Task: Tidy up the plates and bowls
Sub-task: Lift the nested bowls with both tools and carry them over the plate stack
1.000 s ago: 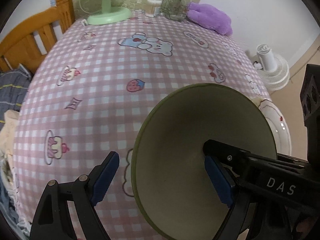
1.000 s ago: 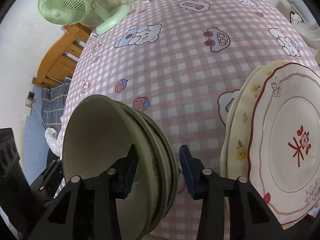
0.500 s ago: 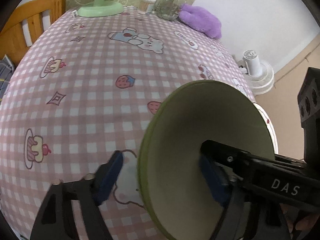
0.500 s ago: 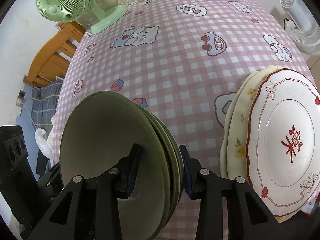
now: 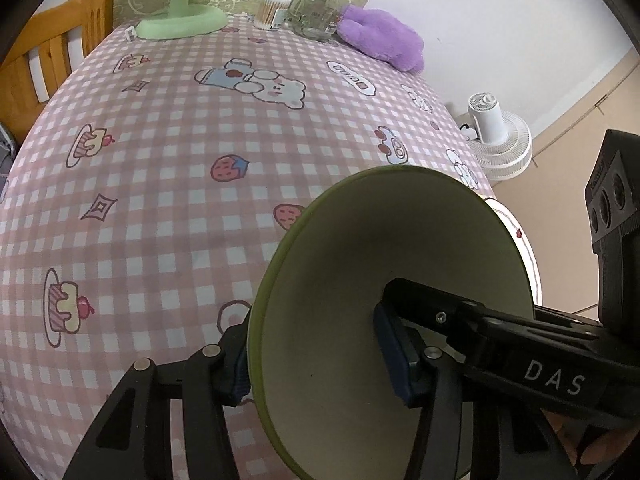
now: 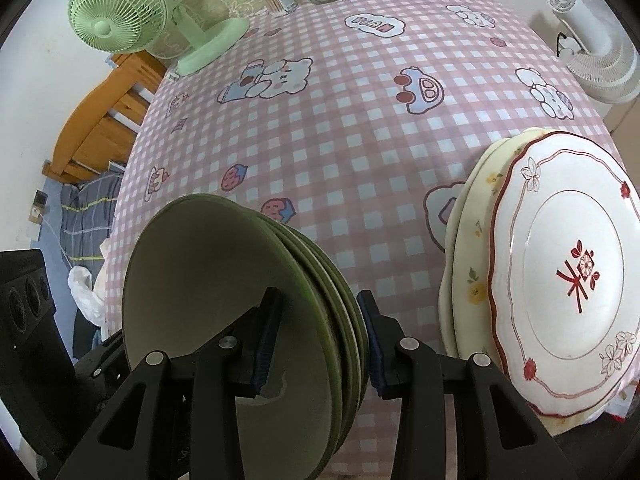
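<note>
**Green bowls gripped from both sides**

Reading white letters "DAS" on the black arm of the right gripper (image 5: 390,346), seen crossing the left wrist view. No other legible writing; a red painted character sits at the centre of the white plate (image 6: 568,280), too stylised to read with certainty.

Gripping the stack of green bowls (image 6: 248,300) with the right gripper (image 6: 316,338): one blue pad inside the top bowl, the other against the outer wall, rim clamped between. Matte olive glaze outside, pale cream inside, wide conical shape, nested rims fanned at a tilt.

Closing in on the far side of the same stack with the left gripper (image 5: 320,354): jaws just narrowed, left pad now touching the outer rim, the other finger hidden behind the right gripper, so a full pinch cannot be told.

Just right of the bowls, a scalloped white plate with a red rim line and flowers, lying on a cream plate (image 6: 472,264) with yellow blossoms, near the tablecloth's right edge.

Underneath, a soft pink gingham tablecloth (image 6: 340,128) printed with bears, strawberries, cakes.

Far end: mint plastic fan (image 6: 120,16), clear glass jar (image 5: 316,12), fuzzy purple plush (image 5: 384,42).
</note>
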Available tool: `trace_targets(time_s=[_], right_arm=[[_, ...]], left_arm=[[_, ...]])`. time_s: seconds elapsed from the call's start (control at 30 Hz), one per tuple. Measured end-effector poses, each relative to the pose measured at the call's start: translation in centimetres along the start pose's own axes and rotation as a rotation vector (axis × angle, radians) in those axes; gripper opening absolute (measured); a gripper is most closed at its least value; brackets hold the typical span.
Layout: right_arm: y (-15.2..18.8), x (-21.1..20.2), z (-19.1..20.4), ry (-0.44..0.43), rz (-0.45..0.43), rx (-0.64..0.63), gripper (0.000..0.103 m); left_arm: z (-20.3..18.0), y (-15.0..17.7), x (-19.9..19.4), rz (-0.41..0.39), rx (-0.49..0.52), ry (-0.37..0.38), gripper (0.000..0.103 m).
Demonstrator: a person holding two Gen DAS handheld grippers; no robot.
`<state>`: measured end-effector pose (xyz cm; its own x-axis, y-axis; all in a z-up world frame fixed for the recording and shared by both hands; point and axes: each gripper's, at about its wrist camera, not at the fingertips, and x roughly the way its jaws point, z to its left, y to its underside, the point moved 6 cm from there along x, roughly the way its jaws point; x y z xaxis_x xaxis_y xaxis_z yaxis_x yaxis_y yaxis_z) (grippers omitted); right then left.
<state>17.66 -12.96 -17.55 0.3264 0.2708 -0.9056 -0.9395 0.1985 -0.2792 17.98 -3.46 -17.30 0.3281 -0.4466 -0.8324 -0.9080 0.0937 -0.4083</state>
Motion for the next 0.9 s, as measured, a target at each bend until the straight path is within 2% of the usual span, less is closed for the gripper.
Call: trace_targets(time_s=[0.6,0.9], right_arm=[[0.4,-4.8,1.5,-0.019,-0.079,0.051,0.041],[0.0,-6.4,0.9,-0.076,-0.103,0.009,0.041]], left_arm=[[-2.4,-0.7,-3.9,-0.043,0.051,-0.009,0.053],[-3.9,-0.8,-5.0,-0.092,0.033,-0.07,0.053]])
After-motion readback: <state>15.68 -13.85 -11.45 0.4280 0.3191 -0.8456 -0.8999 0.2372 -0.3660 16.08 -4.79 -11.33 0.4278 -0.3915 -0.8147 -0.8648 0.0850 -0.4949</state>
